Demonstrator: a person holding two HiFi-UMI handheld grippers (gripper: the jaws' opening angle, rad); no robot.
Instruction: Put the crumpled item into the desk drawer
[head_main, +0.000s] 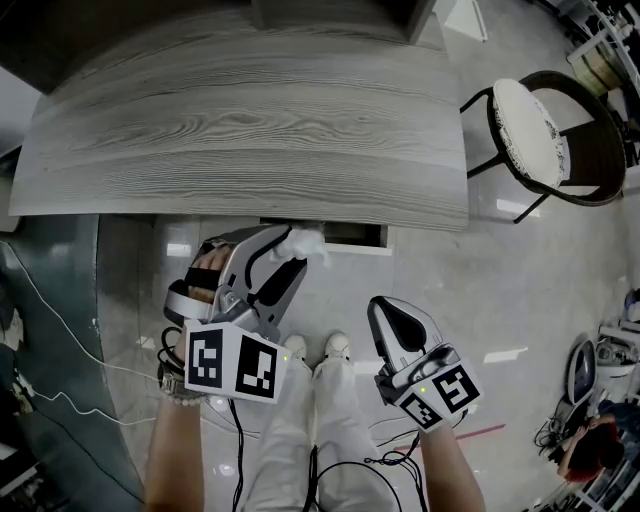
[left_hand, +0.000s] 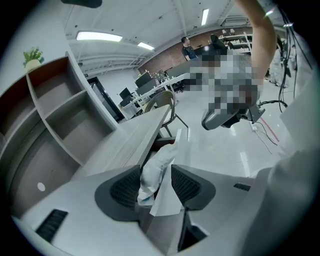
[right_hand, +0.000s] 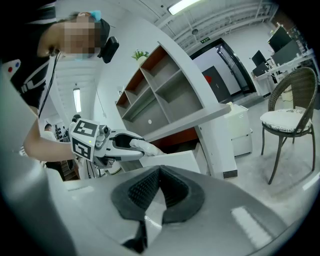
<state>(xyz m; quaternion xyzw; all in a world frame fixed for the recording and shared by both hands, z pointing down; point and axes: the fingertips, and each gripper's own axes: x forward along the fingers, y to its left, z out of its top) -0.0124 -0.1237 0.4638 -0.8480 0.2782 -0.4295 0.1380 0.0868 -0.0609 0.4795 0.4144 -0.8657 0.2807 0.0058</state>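
I am holding my left tongs (left_hand: 156, 181) released over the drawer (head_main: 352, 235) so the crumpled item (left_hand: 151, 172) drops; right tongs (right_hand: 160, 175) clenched, idling.

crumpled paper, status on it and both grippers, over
Left gripper open, crumpled paper between its jaws, at the open desk drawer. Right gripper shut, empty, held back. Nothing in the way.
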